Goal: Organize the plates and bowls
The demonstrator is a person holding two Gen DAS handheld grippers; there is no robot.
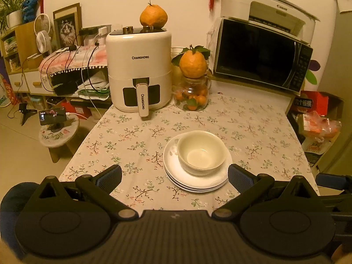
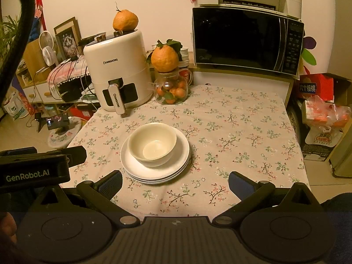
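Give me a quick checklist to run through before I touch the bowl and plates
1. Left gripper open: ok.
2. Right gripper open: ok.
3. Both grippers holding nothing: ok.
4. Bowl upright on the plate stack: ok.
5. Bowl centred on the stack: not ok, it sits toward the far left edge.
6. Number of bowls nested: cannot tell.

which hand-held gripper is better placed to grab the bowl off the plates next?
Left, marginally. The bowl sits almost between the open left hand-held gripper fingers. For the open right hand-held gripper, the bowl and plate stack lie left of centre.
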